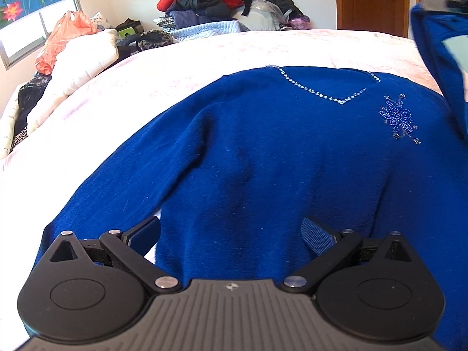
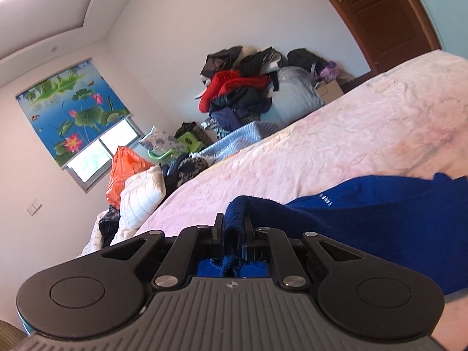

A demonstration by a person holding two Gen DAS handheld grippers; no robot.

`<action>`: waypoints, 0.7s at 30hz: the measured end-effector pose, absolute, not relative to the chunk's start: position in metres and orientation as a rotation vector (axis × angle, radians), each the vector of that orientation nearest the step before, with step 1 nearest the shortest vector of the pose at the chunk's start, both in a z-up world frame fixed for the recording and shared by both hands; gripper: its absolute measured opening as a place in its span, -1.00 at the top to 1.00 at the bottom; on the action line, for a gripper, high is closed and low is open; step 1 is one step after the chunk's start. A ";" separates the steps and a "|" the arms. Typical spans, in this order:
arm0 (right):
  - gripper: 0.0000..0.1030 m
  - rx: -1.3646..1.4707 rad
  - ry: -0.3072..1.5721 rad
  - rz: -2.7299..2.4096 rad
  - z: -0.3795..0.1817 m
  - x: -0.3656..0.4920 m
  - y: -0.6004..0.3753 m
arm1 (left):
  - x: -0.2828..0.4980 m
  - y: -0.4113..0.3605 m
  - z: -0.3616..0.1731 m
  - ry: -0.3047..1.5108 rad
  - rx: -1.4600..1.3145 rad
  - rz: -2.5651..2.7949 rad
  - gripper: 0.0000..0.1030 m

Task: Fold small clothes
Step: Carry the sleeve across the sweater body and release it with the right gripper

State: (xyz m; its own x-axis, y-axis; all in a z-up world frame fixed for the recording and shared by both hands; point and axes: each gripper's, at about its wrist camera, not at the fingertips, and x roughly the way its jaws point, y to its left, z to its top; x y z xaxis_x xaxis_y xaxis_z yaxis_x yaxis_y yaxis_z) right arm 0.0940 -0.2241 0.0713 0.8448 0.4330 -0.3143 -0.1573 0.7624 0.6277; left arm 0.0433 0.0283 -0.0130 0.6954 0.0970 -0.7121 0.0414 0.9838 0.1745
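Observation:
A royal-blue sweater (image 1: 263,152) with a rhinestone V-neckline and a beaded flower lies face up on the pink bedspread (image 1: 181,67). My left gripper (image 1: 231,231) hovers open over the sweater's lower body, nothing between its pads. One sleeve (image 1: 435,58) is lifted at the right edge of the left wrist view, hanging from the other gripper's black body at the top corner. In the right wrist view my right gripper (image 2: 232,228) is shut on the blue sleeve cuff (image 2: 237,207), and the rest of the sweater (image 2: 365,204) trails off to the right.
A heap of clothes (image 1: 210,3) rises behind the bed's far edge. At the left lie white bedding (image 1: 87,52) and an orange plastic bag (image 1: 64,35). A brown door (image 1: 371,0) stands at the back right, a window with a lotus blind (image 2: 73,111) on the left wall.

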 end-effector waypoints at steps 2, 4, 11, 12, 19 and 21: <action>0.73 0.625 0.486 0.350 0.069 0.105 -0.210 | 0.042 0.031 -0.012 0.798 0.187 0.036 -1.00; 0.73 0.624 0.504 0.370 0.066 0.117 -0.195 | 0.041 0.034 -0.011 0.793 0.195 0.038 -1.00; 0.72 0.609 0.593 0.417 0.048 0.160 -0.138 | 0.036 0.045 -0.005 0.757 0.219 0.064 -1.00; 0.72 0.604 0.604 0.418 0.045 0.165 -0.129 | 0.035 0.048 -0.004 0.752 0.221 0.068 -1.00; 0.72 0.561 0.668 0.463 0.029 0.190 -0.074 | 0.034 0.058 0.001 0.749 0.226 0.089 -1.00; 0.72 0.548 0.696 0.479 0.025 0.197 -0.060 | 0.033 0.060 0.003 0.746 0.228 0.089 -1.00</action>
